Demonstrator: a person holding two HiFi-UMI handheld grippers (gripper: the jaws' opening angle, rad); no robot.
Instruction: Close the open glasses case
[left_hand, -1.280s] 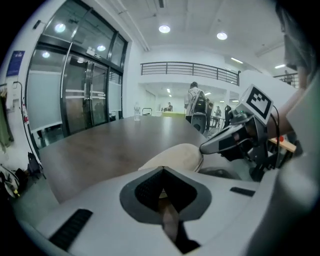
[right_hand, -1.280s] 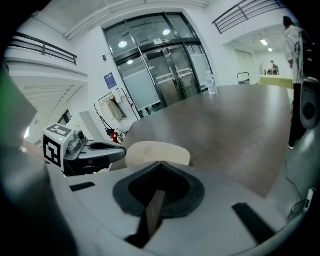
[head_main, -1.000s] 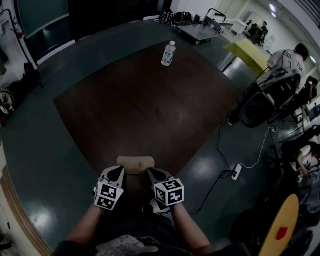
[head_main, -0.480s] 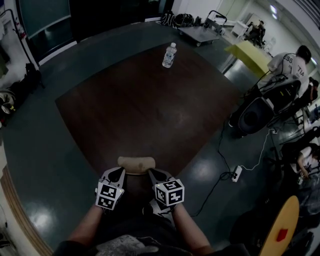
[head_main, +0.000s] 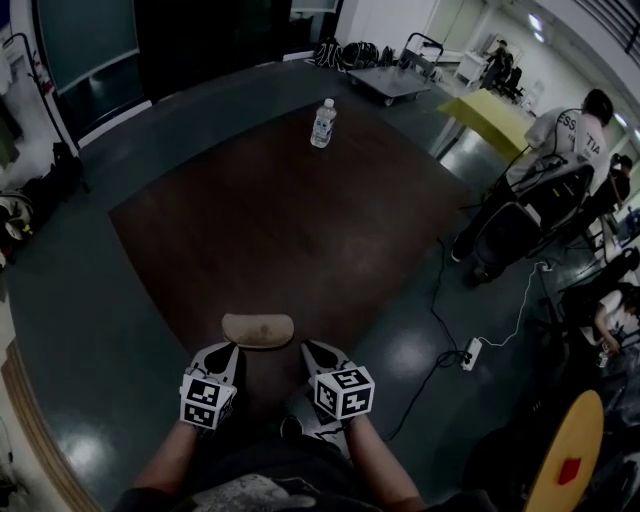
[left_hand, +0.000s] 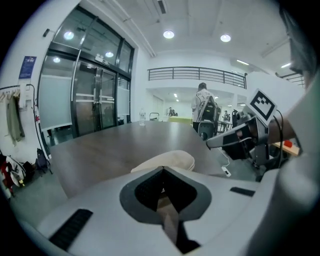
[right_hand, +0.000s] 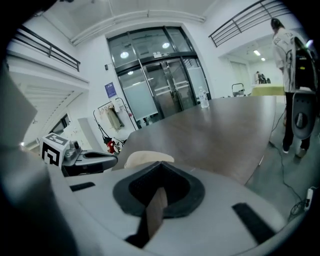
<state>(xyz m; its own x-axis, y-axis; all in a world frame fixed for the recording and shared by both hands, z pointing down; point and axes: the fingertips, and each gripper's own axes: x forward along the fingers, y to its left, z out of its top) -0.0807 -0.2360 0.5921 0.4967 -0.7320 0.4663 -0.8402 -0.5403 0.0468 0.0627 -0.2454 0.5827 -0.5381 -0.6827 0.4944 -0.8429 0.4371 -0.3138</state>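
- As I hold both tools low over the near edge of the table (head_main: 300, 220), my left tool (head_main: 227, 352) has its jaws pressed together, their tips meeting in a point with nothing between them.
- My right tool (head_main: 312, 349) is the same: jaws together, and nothing gripped.
- The two tools sit side by side with a gap between them, each pointing away from me, and a marker cube rides on the back of each.
- The tan glasses case (head_main: 258, 331) lies flat on the table just ahead of both tools, spanning the gap between their tips. I cannot tell whether either tip touches it.
- From above the case is a smooth, rounded shape, and its lid appears to be down.
- In the left gripper view the glasses case (left_hand: 167, 161) rises just beyond my closed jaws, with the right tool (left_hand: 240, 141) off to the side.
- In the right gripper view the case (right_hand: 146, 158) shows the same way, with the left tool (right_hand: 87, 159) beside it.
- A water bottle (head_main: 321, 123) stands upright at the far edge of the table, well apart from the case.
- Off the table to the right, a power strip (head_main: 470, 353) lies on the floor (head_main: 90, 300), with its cable running away from it.
- Farther off, a person (head_main: 565, 130) in a white top stands facing away.
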